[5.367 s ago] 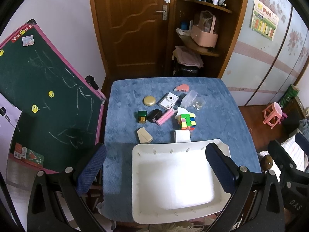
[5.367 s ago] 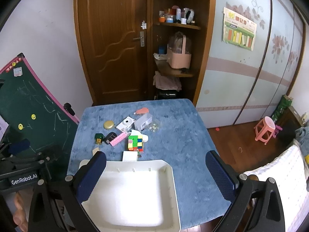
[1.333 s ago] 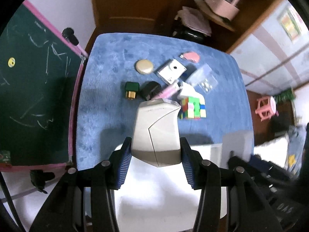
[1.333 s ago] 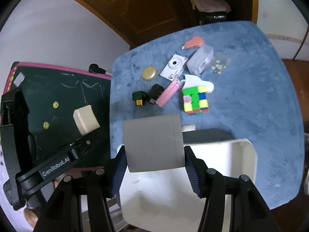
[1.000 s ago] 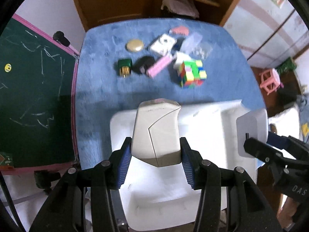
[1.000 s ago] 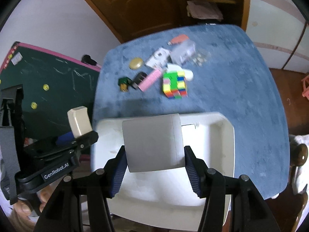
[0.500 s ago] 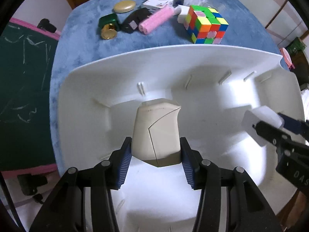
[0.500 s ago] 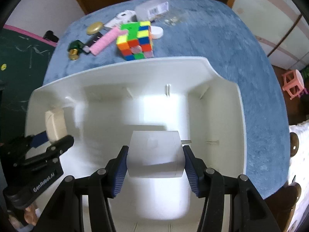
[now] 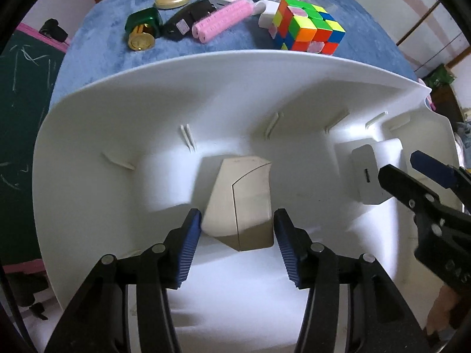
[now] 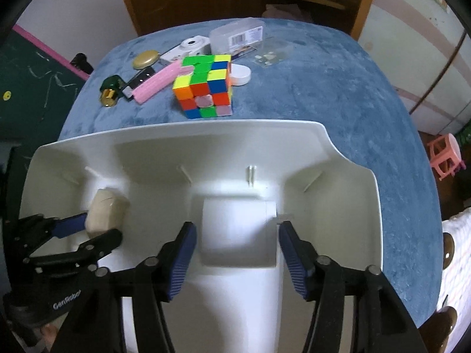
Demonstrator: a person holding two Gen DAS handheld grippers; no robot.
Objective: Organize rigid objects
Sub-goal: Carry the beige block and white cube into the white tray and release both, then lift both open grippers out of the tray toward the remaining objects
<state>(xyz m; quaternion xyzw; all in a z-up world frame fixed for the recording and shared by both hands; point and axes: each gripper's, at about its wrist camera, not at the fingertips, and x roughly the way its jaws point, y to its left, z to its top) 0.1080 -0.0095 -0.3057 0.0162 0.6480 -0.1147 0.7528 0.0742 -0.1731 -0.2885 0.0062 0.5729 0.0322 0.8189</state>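
Both grippers reach into the white tray (image 9: 117, 111). My left gripper (image 9: 237, 223) has its jaws slightly parted around a beige box (image 9: 240, 203) that rests on the tray floor; a small gap shows on each side. My right gripper (image 10: 234, 236) is likewise parted around a white box (image 10: 238, 232) that rests on the tray floor (image 10: 338, 206). The beige box also shows in the right wrist view (image 10: 106, 211), and the white box in the left wrist view (image 9: 366, 176).
On the blue tablecloth (image 10: 338, 94) beyond the tray lie a colour cube (image 10: 204, 86), a pink roller (image 10: 156, 83), a black adapter (image 10: 138, 81), a green-and-gold bottle (image 10: 111, 91), a gold lid (image 10: 145, 58), a white camera (image 10: 191, 45) and a clear case (image 10: 235, 35).
Both grippers have lowered into the tray and set their boxes on its floor. The jaws of both have opened a little off the boxes.
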